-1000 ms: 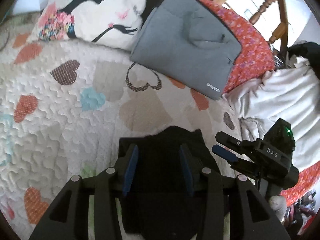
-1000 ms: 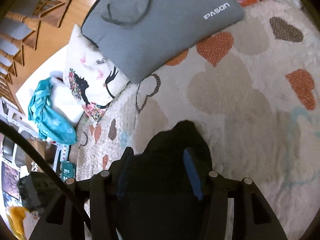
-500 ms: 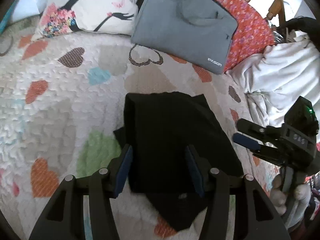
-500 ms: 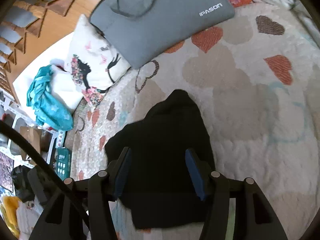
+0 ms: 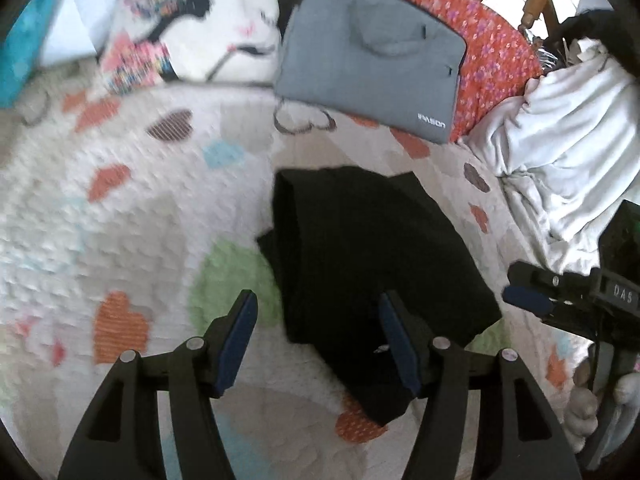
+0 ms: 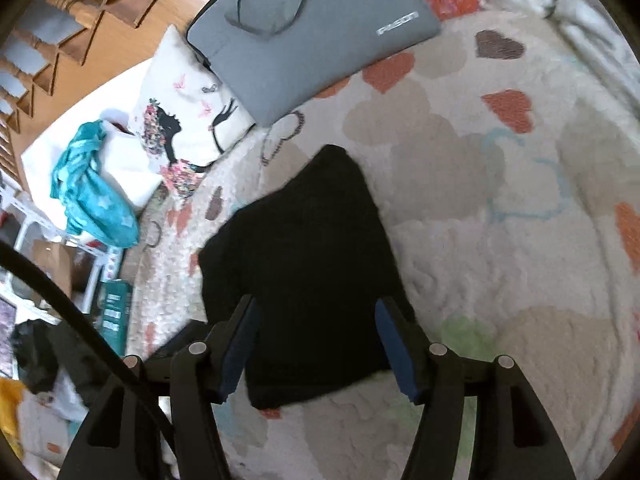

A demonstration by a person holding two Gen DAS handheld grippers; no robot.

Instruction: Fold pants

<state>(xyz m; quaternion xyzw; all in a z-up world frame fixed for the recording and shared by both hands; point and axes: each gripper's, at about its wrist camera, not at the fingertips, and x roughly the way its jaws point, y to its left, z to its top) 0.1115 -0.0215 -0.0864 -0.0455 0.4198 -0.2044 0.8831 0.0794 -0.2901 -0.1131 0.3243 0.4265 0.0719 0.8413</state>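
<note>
The black pants [image 5: 372, 256] lie folded in a compact stack on the heart-patterned quilt [image 5: 120, 216]; they also show in the right wrist view [image 6: 304, 264]. My left gripper [image 5: 320, 332] is open and empty, raised above the near edge of the pants. My right gripper [image 6: 316, 344] is open and empty, also above the pants' near edge. The right gripper's body shows at the right of the left wrist view [image 5: 568, 304], apart from the pants.
A grey laptop bag [image 5: 372, 60] lies beyond the pants, partly on a red floral fabric [image 5: 492, 40]. A printed pillow [image 5: 192, 20] sits far left. White bedding [image 5: 560, 132] is bunched at the right. A teal cloth [image 6: 92, 192] lies off the bed's edge.
Both grippers have pulled back and up from the pants. The pants went from filling the space between the fingers to lying free on the quilt.
</note>
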